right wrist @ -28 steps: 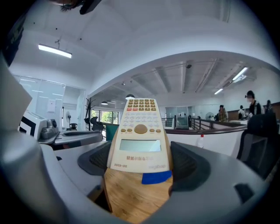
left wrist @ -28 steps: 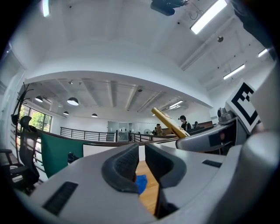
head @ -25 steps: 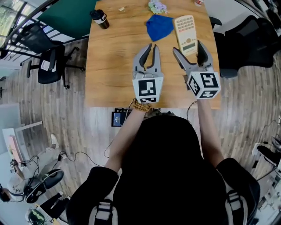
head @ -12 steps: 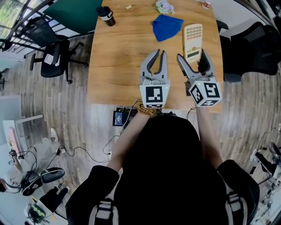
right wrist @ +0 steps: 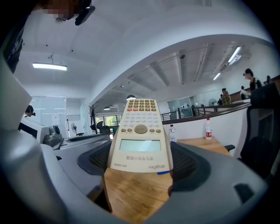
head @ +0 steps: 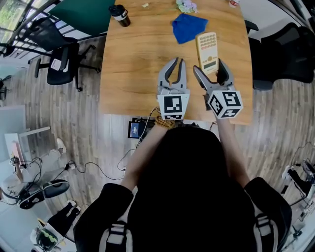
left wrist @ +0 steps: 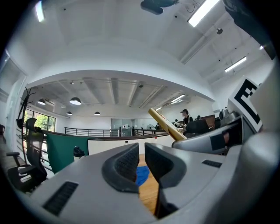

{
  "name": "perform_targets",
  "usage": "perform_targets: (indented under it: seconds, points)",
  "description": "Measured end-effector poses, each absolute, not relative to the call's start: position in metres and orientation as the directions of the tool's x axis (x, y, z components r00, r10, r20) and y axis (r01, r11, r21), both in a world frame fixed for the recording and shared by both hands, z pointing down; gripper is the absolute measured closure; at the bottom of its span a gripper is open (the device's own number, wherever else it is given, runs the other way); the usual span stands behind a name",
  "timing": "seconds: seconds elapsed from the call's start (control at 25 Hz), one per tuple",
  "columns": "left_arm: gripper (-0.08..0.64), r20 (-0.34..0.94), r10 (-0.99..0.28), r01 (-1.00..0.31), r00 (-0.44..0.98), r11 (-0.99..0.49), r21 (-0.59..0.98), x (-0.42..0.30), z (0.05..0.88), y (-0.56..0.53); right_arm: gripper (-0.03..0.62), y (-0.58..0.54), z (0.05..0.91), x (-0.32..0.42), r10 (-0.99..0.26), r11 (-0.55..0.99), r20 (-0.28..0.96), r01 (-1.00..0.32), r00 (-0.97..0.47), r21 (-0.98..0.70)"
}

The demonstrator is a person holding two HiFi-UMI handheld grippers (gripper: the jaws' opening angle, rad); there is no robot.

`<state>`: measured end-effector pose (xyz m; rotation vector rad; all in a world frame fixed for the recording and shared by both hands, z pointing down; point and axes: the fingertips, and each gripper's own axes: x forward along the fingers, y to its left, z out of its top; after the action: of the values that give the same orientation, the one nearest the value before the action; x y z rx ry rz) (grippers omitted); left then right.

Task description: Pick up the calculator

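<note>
the right gripper [head: 209,66] pinches the near end of the calculator [head: 207,47], one pad pressed on each long side, display and keys facing up. the calculator slants upward away from the jaws, its far end raised over the wooden table [head: 133,64], just beside a blue cloth [head: 188,27]. the left gripper [head: 178,61] hovers beside it over the table, jaws almost pressed together with only a thin slit and nothing in it.

Head view, 12 o'clock: desk [head: 133,64] far edge cropped; patterned item [head: 185,6] there partly cut, unidentifiable. Right gripper view: calculator [right wrist: 139,131] print too small to read.
</note>
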<state>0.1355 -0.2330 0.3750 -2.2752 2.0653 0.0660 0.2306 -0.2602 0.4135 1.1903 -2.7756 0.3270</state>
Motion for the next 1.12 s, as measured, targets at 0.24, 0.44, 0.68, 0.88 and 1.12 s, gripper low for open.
perform_targets:
  seconds: [0.24,0.44,0.68,0.88,1.12]
  points:
    - [0.503,-0.046,-0.995,-0.996,0.084,-0.084,-0.018,0.132,0.392,-0.231,0.158,-0.255,0.430,0.224,-0.686,0.681,0.208,-0.716,-0.697,-0.152]
    - [0.505,-0.019,-0.997,-0.997,0.077,-0.077,-0.013,0.127,0.403,-0.231,0.160,-0.252,0.443,0.217,-0.677,0.684,0.228,-0.712,-0.700,-0.159]
    - [0.506,0.007,-0.996,-0.996,0.086,-0.086,-0.028,0.126,0.416,-0.230,0.160,-0.251,0.462,0.215,-0.666,0.674,0.263,-0.714,-0.698,-0.187]
    - [0.506,0.038,-0.995,-0.995,0.094,-0.095,-0.037,0.126,0.430,-0.230,0.160,-0.249,0.480,0.213,-0.650,0.668,0.296,-0.712,-0.700,-0.215]
    - [0.506,0.062,-0.994,-0.995,0.094,-0.096,-0.028,0.120,0.443,-0.229,0.160,-0.244,0.498,0.210,-0.638,0.666,0.334,-0.715,-0.694,-0.213]
